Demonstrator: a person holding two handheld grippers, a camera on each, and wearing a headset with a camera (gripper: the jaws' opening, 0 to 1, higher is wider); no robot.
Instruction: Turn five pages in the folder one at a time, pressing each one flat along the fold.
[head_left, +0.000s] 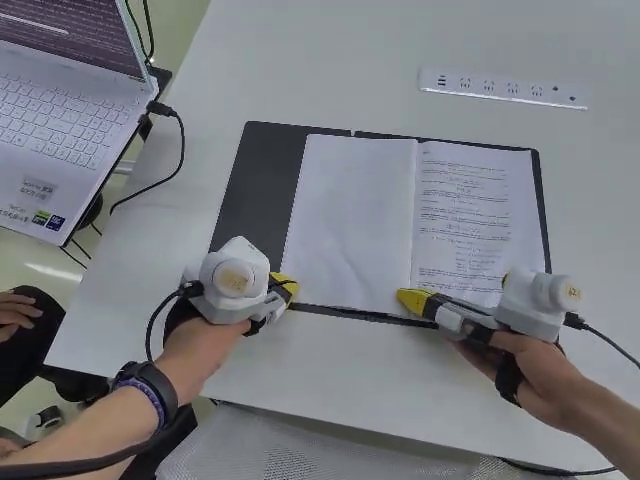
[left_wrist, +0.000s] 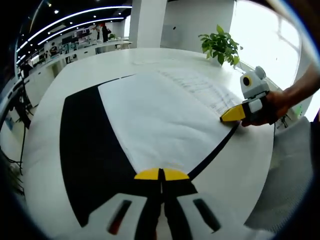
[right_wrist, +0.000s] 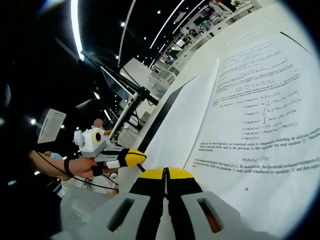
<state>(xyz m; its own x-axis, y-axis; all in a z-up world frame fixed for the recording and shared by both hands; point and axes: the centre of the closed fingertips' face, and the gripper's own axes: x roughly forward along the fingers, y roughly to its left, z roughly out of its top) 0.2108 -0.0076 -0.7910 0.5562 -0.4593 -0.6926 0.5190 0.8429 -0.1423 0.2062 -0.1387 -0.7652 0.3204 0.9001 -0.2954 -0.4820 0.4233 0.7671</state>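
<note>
One folder (head_left: 255, 190) lies open; left gripper (head_left: 285, 288) and right gripper (head_left: 410, 298) have jaws together.

Matt black folder (head_left: 255, 190), white paper pages (head_left: 350, 220), seemingly smooth table (head_left: 300, 50).

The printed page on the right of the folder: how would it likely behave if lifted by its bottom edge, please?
The printed page is thin paper lying flat, so probably light and floppy, sagging when lifted. Held at the fold of the folder, it would likely swing over, not slide.
</note>
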